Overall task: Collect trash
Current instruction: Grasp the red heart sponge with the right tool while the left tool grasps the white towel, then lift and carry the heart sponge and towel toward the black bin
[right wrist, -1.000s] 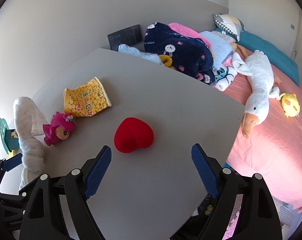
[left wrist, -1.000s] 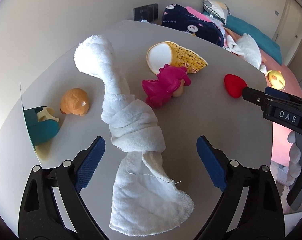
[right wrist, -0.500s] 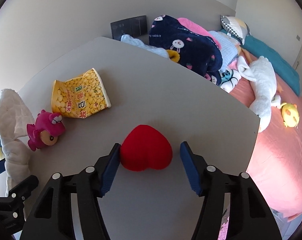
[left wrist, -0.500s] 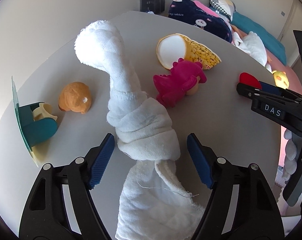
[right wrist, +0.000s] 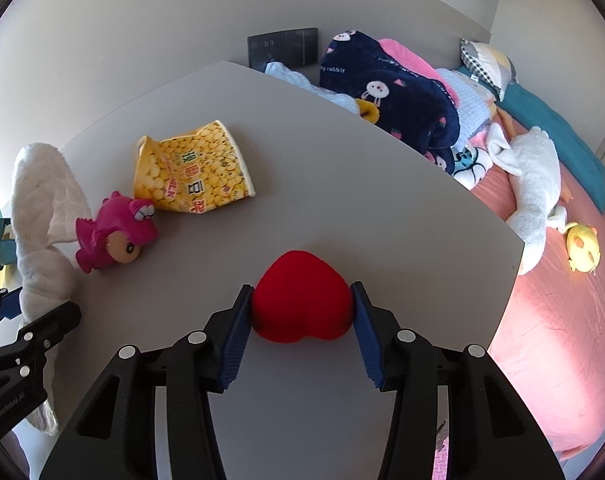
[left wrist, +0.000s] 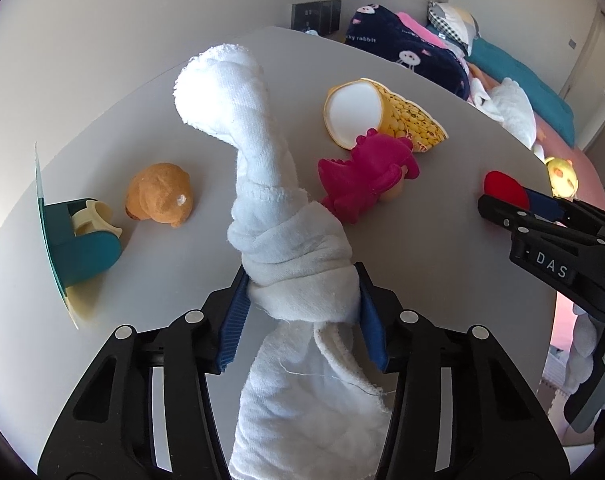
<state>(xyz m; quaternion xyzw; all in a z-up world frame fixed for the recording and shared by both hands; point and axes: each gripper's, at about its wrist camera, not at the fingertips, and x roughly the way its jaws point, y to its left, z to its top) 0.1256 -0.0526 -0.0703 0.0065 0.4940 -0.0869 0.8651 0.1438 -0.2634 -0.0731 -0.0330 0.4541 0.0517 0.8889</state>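
A knotted white towel (left wrist: 286, 248) lies on the grey table (left wrist: 150, 120). My left gripper (left wrist: 300, 308) is shut on its knot, blue pads pressing both sides. My right gripper (right wrist: 300, 314) is shut on a red heart-shaped cushion (right wrist: 300, 300) near the table's right edge. The right gripper also shows in the left wrist view (left wrist: 502, 204) beside the red cushion (left wrist: 502, 188). A crushed yellow paper cup (right wrist: 190, 168) lies on its side at mid-table, also in the left wrist view (left wrist: 378, 118). The towel shows at the left of the right wrist view (right wrist: 42, 208).
A pink toy figure (left wrist: 366, 180) lies between towel and cup. An orange plush (left wrist: 158, 200) and a teal tape holder (left wrist: 78, 236) sit to the left. A bed (right wrist: 542, 280) with blankets and plush toys borders the table's right edge (right wrist: 514, 248).
Both grippers moved forward and closed. The left one now clamps the towel's knot, the right one clamps the red heart cushion.
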